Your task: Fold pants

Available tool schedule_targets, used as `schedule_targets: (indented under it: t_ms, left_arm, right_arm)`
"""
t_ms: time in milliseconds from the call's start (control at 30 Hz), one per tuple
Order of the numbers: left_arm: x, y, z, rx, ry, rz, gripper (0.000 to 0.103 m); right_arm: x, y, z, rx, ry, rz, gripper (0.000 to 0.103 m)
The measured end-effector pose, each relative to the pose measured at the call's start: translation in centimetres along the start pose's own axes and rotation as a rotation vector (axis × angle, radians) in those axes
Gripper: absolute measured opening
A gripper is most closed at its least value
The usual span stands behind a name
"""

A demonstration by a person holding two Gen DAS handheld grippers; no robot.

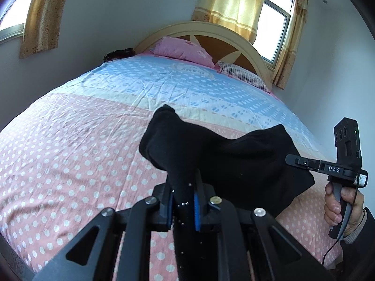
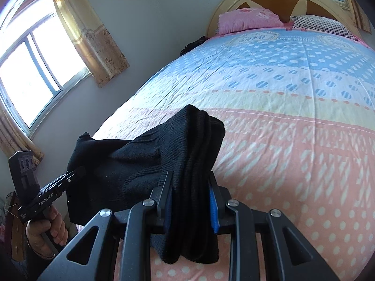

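The black knit pants [image 1: 225, 154] hang bunched between my two grippers, lifted above the near end of the bed. My left gripper [image 1: 184, 187] is shut on one bunched end of the pants. My right gripper [image 2: 191, 182] is shut on the other thick folded end [image 2: 199, 140]. In the left wrist view the right gripper [image 1: 293, 159] shows at the right, its tips buried in the cloth. In the right wrist view the left gripper [image 2: 77, 172] shows at the lower left, also on the cloth.
The bed [image 1: 93, 121] has a pink and blue polka-dot sheet. A pink pillow [image 1: 182, 49] and a striped pillow [image 1: 241, 72] lie by the cream headboard [image 1: 234, 37]. A dark item [image 1: 119, 53] sits at the far left bed edge. Curtained windows are on the walls.
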State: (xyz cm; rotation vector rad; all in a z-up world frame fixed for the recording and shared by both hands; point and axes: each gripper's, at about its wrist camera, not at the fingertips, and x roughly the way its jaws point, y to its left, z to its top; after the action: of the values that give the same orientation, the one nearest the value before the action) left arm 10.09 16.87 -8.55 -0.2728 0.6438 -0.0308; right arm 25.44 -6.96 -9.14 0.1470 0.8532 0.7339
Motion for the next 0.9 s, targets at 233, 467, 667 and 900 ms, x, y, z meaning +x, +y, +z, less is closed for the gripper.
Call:
schedule_targets:
  t_ms: [233, 467, 667, 900]
  left_arm:
    - [1.6, 1.8, -0.5, -0.021, 0.04, 0.03, 0.015]
    - [2.5, 2.4, -2.3, 0.01, 0.075, 0.122, 0.039]
    - [2.4, 3.7, -3.5, -0.009, 0.084, 0.198, 0.072]
    - [0.8, 4.1, -4.3, -0.038, 0.088, 0.238, 0.081]
  right_arm:
    - [3.1, -1.2, 0.0, 0.05, 0.054, 0.001, 0.027]
    - [5.1, -4.2, -0.8, 0.148, 0.084, -0.03, 0.045]
    - [4.2, -5.2, -1.3, 0.202, 0.053, -0.082, 0.065]
    - [2.3, -5.6, -1.7, 0.234, 0.022, -0.128, 0.066]
